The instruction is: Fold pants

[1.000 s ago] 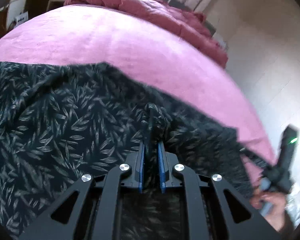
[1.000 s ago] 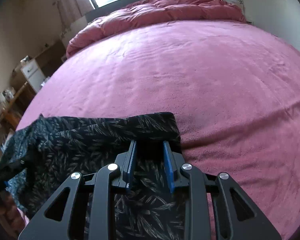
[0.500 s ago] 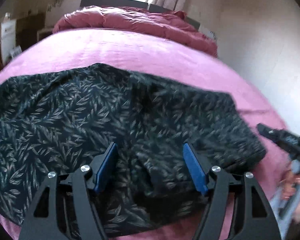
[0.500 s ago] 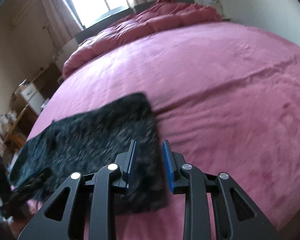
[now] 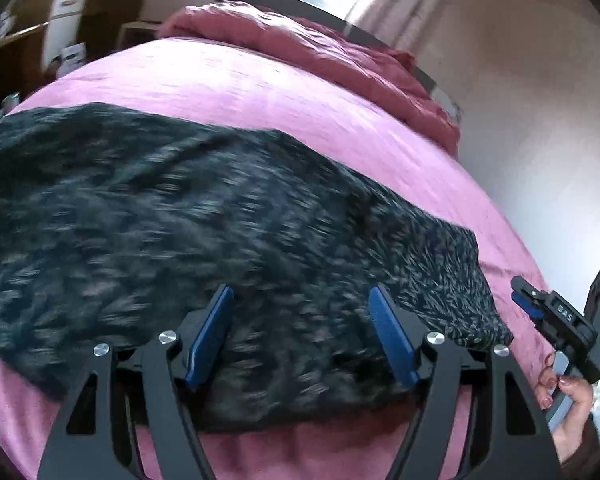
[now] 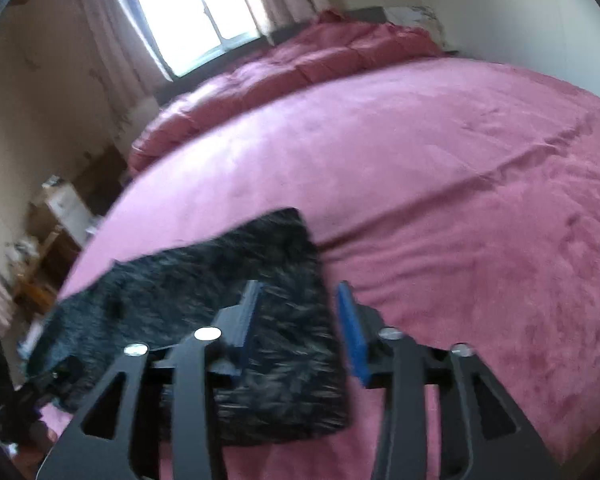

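The dark leaf-print pants (image 5: 220,232) lie folded and flat on the pink bed (image 5: 260,92), near its front edge. My left gripper (image 5: 300,320) is open and empty, held just above the near part of the pants. In the right wrist view the pants (image 6: 228,280) lie at lower left on the bed (image 6: 460,200). My right gripper (image 6: 300,312) is open and empty above their right end. The right gripper also shows at the right edge of the left wrist view (image 5: 556,320), held by a hand.
A bunched dark-pink duvet (image 6: 300,64) lies along the head of the bed under a window (image 6: 196,4). A wooden desk and white boxes (image 6: 60,208) stand to the left of the bed. A wall (image 5: 540,100) runs along the right side.
Both grippers let go of the pants and opened. The pants now lie flat on the bed, and both grippers have pulled back and up from them.
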{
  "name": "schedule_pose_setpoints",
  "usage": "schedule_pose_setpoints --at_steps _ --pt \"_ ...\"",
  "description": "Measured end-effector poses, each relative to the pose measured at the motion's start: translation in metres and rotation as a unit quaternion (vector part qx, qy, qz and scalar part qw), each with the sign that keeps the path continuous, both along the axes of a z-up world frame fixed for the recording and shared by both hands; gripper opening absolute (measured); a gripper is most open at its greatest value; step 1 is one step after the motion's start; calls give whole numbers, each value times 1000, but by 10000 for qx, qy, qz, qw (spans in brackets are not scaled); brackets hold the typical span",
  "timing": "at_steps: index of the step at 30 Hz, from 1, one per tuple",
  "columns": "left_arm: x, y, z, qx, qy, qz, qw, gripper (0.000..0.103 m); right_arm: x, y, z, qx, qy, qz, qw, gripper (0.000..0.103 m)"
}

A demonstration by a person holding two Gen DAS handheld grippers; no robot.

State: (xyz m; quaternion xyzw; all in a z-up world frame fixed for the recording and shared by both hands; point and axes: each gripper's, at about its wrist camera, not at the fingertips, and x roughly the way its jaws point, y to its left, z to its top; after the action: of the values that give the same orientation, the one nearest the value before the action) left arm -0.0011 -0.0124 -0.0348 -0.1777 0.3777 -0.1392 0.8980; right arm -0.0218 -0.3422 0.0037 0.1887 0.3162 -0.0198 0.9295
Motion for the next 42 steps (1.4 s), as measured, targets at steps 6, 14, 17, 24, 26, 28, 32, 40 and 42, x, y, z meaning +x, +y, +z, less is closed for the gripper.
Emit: schedule_pose_setpoints --at_steps 6,14,17,24,26,28,32,40,42 --pt "-3 67 8 37 -167 751 9970 97 15 42 -4 -588 230 784 9949 52" --pt "-39 170 10 -130 49 2229 9747 100 17 76 -21 -1121 645 1365 9822 59" --pt "-52 201 5 -341 57 2679 9628 99 16 73 -22 -1041 663 1360 9830 59" --pt "-30 229 -28 -887 454 2756 9561 77 20 73 -24 -873 696 1323 9849 59" --pt "-21 234 -36 -859 568 2795 9546 73 20 74 -24 -890 706 1327 9846 59" --pt "-13 237 -42 -860 593 2755 9556 73 20 73 -24 -911 714 1329 9843 59" --pt "0 238 -44 -636 451 2725 9590 71 20 75 -24 -919 721 1329 9842 59" --pt "0 228 -31 -293 155 2456 9688 22 19 80 -26 -973 749 1323 9836 59" --pt "-10 227 -20 -517 -142 2446 9681 15 19 80 -26 -973 750 1321 9836 59"
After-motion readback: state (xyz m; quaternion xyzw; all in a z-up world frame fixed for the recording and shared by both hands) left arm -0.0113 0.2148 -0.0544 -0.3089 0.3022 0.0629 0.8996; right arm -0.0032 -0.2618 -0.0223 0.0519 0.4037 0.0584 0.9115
